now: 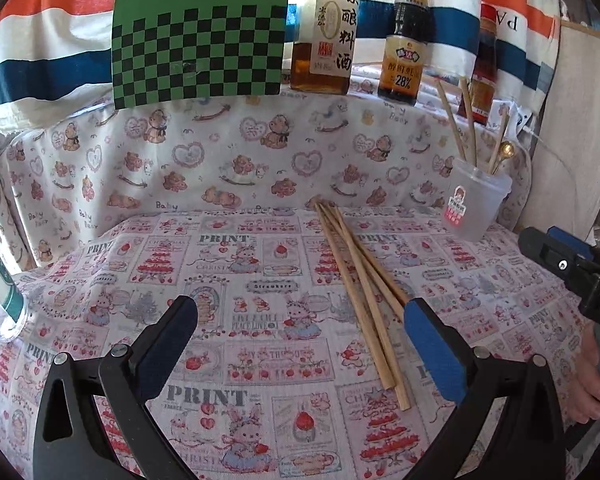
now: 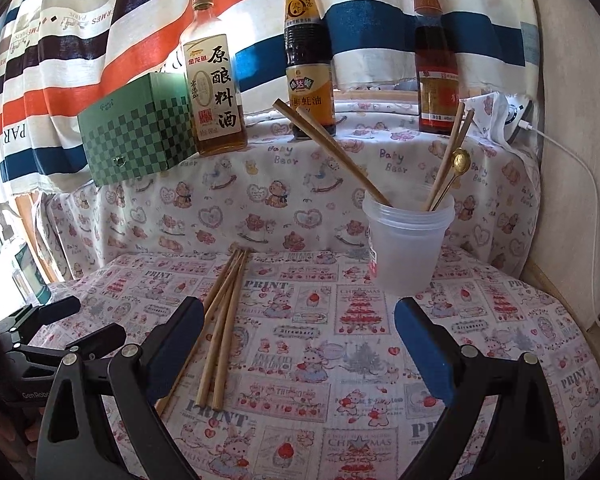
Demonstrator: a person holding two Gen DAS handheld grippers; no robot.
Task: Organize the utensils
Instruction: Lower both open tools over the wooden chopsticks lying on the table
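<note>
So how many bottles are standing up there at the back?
3, in a row on the back ledge: cooking wine bottle beside the green box, dark sauce bottle in the middle, red-capped bottle rightmost.

Checkered box [image 2: 138, 136], three sauce bottles [image 2: 216, 92]

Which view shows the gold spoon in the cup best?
The right wrist view: the gold spoon stands large and unblocked, handle down in the plastic cup. In the left wrist view it is small, near the right edge, among upright chopsticks.
</note>
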